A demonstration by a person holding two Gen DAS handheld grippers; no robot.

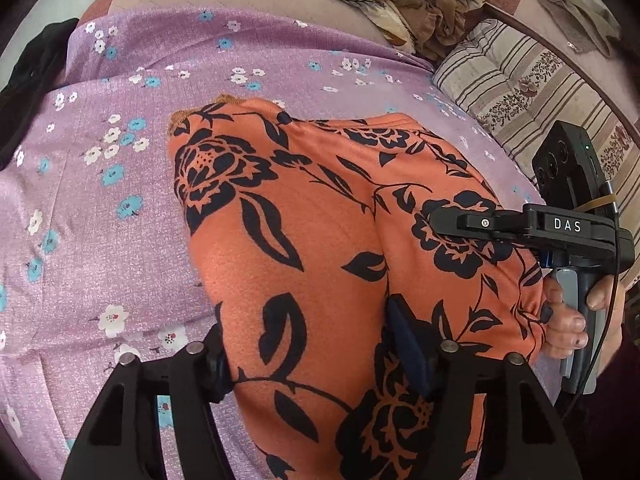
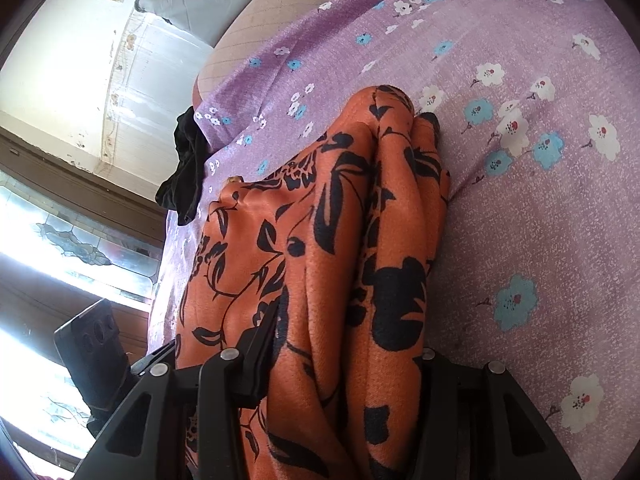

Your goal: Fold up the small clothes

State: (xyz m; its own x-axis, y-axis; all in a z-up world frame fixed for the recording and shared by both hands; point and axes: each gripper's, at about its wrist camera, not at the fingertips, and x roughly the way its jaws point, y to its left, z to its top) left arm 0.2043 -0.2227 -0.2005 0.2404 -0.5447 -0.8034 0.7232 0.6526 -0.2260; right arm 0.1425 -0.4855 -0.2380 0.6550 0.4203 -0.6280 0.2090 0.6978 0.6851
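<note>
Two wrist views, close over the bed

We look steeply down both claws; both views share the orange floral garment [image 1: 320, 240] [image 2: 320, 260].

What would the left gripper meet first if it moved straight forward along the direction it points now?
The orange floral garment: it already lies between the fingers of the left gripper and fills the way ahead. Under it is probably the purple flowered sheet, though depth is hard to judge here.

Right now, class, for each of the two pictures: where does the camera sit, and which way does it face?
Left wrist: on the left gripper, facing down at the orange garment; the right gripper and a hand show.
Right wrist: on the right gripper, along the bunched garment; no hand shows.
Shared: garment, purple floral sheet.
</note>
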